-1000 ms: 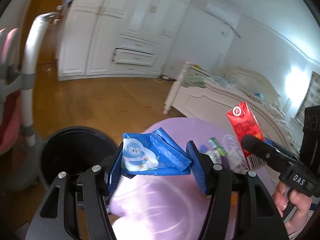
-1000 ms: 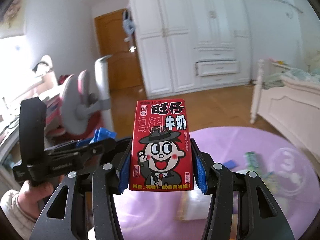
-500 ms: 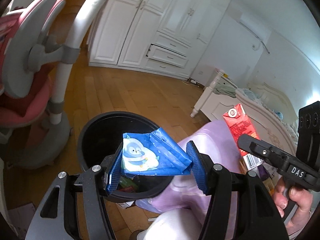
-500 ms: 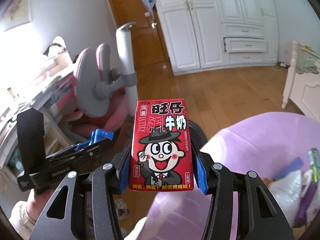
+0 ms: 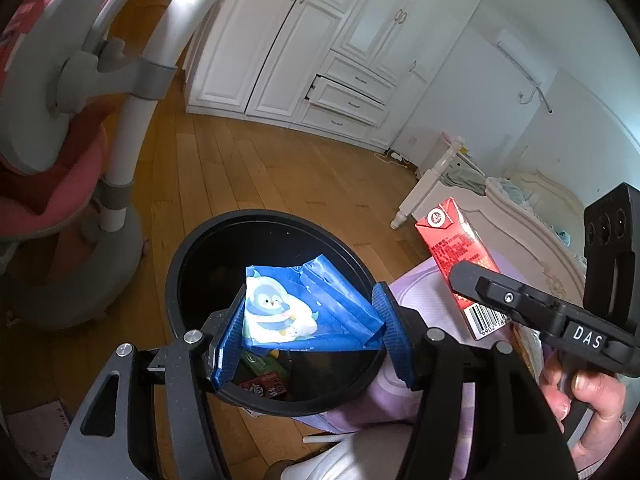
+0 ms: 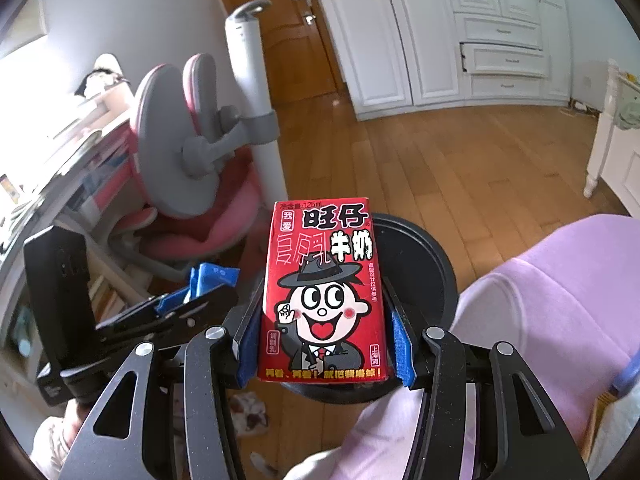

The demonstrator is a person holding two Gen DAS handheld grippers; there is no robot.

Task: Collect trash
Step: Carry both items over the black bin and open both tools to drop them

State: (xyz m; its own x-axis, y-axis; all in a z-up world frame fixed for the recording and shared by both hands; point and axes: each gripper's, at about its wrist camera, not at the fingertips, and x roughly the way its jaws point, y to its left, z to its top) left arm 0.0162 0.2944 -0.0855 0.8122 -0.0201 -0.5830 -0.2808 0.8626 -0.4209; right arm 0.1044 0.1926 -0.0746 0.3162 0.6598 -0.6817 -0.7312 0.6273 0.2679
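black handheld grippers (image 5: 308, 328) with blue ribbed pads (image 5: 390, 336)
silver screws, grey cut-out finger arms, white "das" lettering on one handle.

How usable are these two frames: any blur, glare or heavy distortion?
Left wrist view: sharp on the blue wrapper; fisheye bends the wardrobe; the bin interior is dark. Right wrist view: the red milk carton is crisp with readable print; window glare washes out the desk at far left.

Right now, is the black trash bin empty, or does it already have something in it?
Not empty. In the left wrist view, the black trash bin shows a green packet and a red carton at its bottom. How full it is, cannot tell.
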